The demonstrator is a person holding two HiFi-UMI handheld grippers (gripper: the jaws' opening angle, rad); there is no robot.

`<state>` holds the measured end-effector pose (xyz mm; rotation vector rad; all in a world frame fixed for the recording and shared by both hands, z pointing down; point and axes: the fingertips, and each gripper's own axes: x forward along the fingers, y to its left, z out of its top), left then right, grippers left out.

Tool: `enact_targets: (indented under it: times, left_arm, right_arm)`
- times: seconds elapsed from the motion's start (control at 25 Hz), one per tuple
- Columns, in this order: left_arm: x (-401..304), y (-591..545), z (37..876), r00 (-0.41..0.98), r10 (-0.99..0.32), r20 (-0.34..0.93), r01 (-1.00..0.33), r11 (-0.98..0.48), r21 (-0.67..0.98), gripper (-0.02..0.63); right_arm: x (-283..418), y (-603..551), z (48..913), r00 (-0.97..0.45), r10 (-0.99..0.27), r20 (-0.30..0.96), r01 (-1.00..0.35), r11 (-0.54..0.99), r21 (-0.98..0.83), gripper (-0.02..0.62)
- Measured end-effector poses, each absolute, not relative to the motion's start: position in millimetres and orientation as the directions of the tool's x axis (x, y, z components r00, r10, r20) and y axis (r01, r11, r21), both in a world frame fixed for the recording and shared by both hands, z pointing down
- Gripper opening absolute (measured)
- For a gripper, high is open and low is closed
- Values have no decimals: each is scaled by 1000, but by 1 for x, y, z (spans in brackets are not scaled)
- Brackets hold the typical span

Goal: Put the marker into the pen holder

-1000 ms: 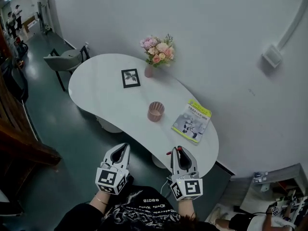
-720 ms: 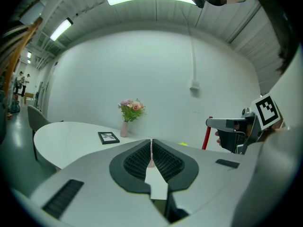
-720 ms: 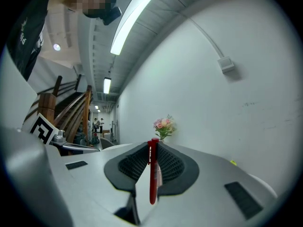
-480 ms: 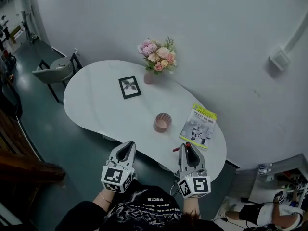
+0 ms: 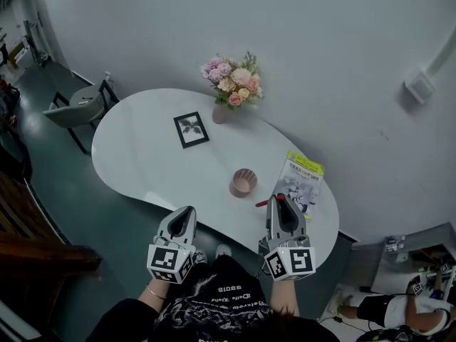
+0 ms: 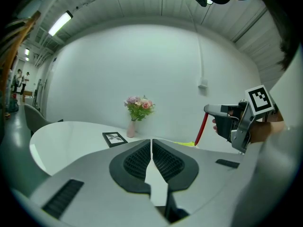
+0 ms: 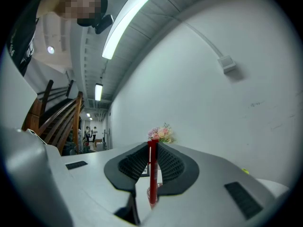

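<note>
A white kidney-shaped table (image 5: 142, 155) fills the middle of the head view, set against a pale wall. A grey chair (image 5: 75, 109) stands at its upper-left end.

Both grippers sit at the bottom of the frame, along the table's near edge. The left gripper (image 5: 187, 211), at lower centre-left, is over the dark floor just short of the tabletop. In its own view the left gripper (image 6: 151, 148) has its ribbed pads pressed together with nothing between them. The right gripper (image 5: 279, 197), at lower centre-right, has its tips over the table's edge.

A magazine (image 5: 303, 184) with a yellow-green top lies flat on the right part of the table, just above the right gripper. A bunch of pink flowers (image 5: 231, 84) in a small vase stands at the far edge, upper centre. A black picture frame (image 5: 191, 129) lies below and left of the flowers.

The pen holder (image 5: 244, 182), a pink cup, stands upright between the frame and the magazine, just up and left of the right gripper's tips.

The red marker (image 7: 152, 169) is clamped between the right gripper's pads (image 7: 168, 162), standing crosswise to the jaws. In the head view its end (image 5: 262, 203) pokes out to the left, below the pen holder and outside it.
</note>
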<state>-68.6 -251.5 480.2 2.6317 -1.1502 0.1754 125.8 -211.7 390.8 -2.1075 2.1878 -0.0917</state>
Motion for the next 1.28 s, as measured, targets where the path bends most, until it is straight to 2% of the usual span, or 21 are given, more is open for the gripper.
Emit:
enact_targets:
  times: [0.84,1.08,1.28]
  left_arm:
    - [-67,-284,487,562,-782,269,-827,-537,164,29]
    - [-71,-288,500,522,-796,307,-849,-518,99,29]
    - [-65,-288,507,512,-797,320,-856,-503,115,29]
  right_arm:
    - [151,-289,396,-129,-990,-57,-972,138,-188,75]
    - [152,-307,414,-158,-987,-23,-970,160,-186,75]
    - [154,-321,433,-193,-981,-7,-960,190,-206,75]
